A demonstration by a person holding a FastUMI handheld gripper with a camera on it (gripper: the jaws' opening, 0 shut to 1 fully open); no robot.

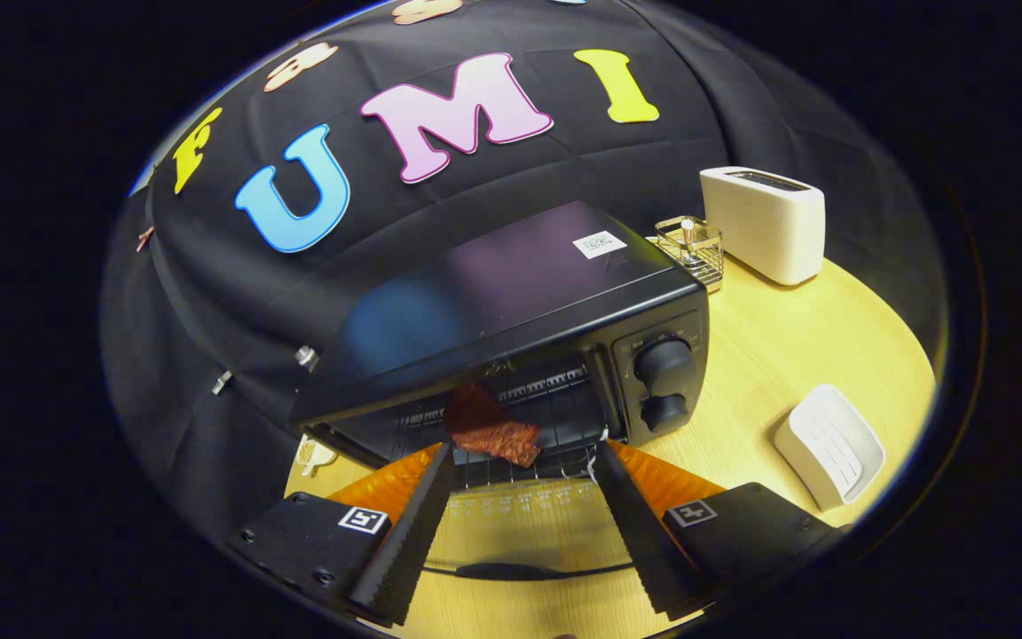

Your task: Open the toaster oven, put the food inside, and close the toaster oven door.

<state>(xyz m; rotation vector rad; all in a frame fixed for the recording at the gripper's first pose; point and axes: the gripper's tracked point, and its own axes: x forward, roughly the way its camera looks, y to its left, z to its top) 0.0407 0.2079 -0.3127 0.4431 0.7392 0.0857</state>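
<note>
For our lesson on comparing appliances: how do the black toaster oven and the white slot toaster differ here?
The black toaster oven is wide, with its door folded down and reddish-brown food on its rack; the white slot toaster is narrower and loads from a top slot. The oven sits just ahead of the open gripper; the toaster stands beyond. Both rest on the wooden table.

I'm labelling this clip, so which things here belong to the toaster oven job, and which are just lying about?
Job: toaster oven, door down; food at its mouth; gripper, open, food just ahead.

Lying about: white toaster, wire rack, white dish, table.
</note>
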